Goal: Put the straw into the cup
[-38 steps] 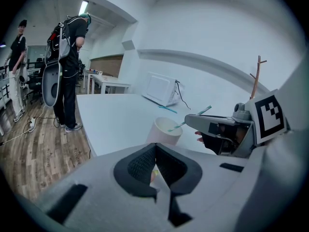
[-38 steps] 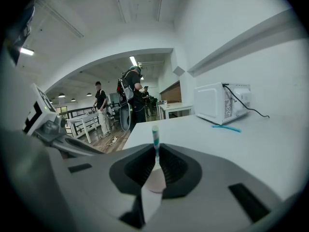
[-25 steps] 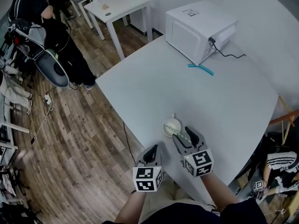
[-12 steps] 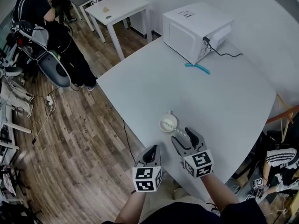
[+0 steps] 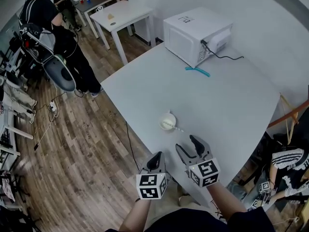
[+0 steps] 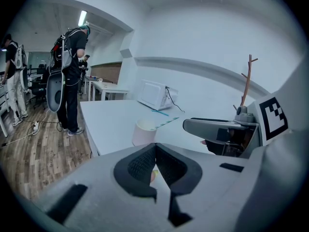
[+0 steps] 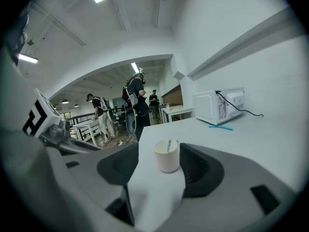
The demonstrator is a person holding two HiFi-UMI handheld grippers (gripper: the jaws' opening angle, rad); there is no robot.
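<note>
The cup (image 5: 167,121) stands upright on the white bench (image 5: 231,100), close to its left edge above the wooden floor and nearer the near corner than the far one. The striped straw (image 5: 175,127) is in it, leaning over the rim towards the right gripper (image 5: 186,143). That gripper hangs just short of the cup, clear of it. Its fingers (image 7: 203,170) have just been opening and stand wide, with the cup in line between them farther out and nothing touching the pads. The left gripper (image 5: 155,157) hovers beside the right one, by the bench's left edge, its fingers (image 6: 140,166) brought together. A small pale patch shows behind them, and I cannot tell what it is. A microwave (image 5: 195,33) sits by the far corner, with a second, teal straw (image 5: 197,71) lying on the bench just in front of it.
</note>
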